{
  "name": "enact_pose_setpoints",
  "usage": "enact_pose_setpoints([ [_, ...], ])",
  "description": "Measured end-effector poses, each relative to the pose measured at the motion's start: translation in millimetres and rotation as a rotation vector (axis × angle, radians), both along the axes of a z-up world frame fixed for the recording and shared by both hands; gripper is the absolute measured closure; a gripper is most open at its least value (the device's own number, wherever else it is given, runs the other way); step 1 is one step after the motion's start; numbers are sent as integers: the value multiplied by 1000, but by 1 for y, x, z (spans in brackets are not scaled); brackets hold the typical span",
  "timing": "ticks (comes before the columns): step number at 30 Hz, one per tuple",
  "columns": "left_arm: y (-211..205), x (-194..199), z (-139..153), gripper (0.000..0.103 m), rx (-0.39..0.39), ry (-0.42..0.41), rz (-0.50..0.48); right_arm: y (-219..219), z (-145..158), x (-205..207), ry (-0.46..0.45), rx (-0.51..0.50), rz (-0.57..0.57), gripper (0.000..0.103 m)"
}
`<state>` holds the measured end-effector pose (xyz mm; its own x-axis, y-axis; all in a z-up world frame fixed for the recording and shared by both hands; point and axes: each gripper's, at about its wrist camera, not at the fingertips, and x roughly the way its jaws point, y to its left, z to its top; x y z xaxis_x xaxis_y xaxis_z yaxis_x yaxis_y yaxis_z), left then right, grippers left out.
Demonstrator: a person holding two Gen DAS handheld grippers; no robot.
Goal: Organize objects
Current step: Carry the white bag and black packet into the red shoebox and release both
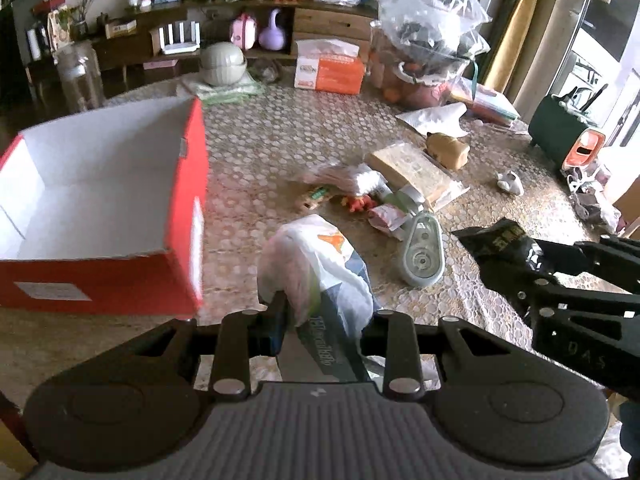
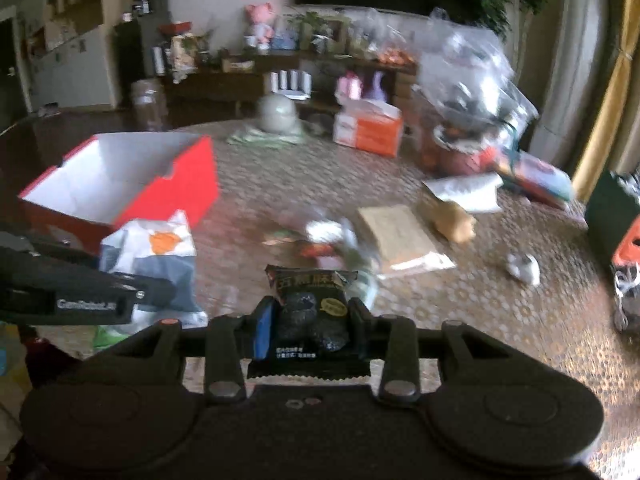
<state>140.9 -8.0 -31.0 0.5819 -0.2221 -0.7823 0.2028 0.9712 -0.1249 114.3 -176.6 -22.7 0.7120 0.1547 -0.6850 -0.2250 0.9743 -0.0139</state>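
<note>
We grip light, crinkly packets: left gripper (image 1: 326, 316) clenches a white pouch (image 1: 316, 264), right gripper (image 2: 310, 330) a probably slippery black packet (image 2: 310, 304).

The right gripper (image 2: 312, 320) is closed on a black snack packet (image 2: 311, 304), which stands upright between its fingers above the patterned surface (image 2: 500, 312). At the left, the left gripper (image 2: 160, 292) holds a white, grey and orange bag (image 2: 160, 256) just in front of an open red box (image 2: 132, 176) with a white inside. Farther on the surface lie a flat beige package (image 2: 396, 236), a small brown object (image 2: 456, 220) and an orange and white tissue box (image 2: 370, 128), all blurred.
</note>
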Motion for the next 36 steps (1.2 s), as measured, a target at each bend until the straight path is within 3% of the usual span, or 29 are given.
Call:
enact_pose_setpoints([
  [9,63,-3,32,73,-22,-18,21,66,25,4,-38,-10,118,65],
  [18,128,13,60,73,50,-78,83,127,37,34,-76,-26,195,65],
  [23,157,34,69,73,120,-119,100,158,30,64,-40,-14,217,65],
  [29,178,67,63,73,253,-136,82,197,7,101,-8,-76,224,65],
  [36,199,114,30,73,308,-34,46,229,-24,134,63,-85,237,65],
])
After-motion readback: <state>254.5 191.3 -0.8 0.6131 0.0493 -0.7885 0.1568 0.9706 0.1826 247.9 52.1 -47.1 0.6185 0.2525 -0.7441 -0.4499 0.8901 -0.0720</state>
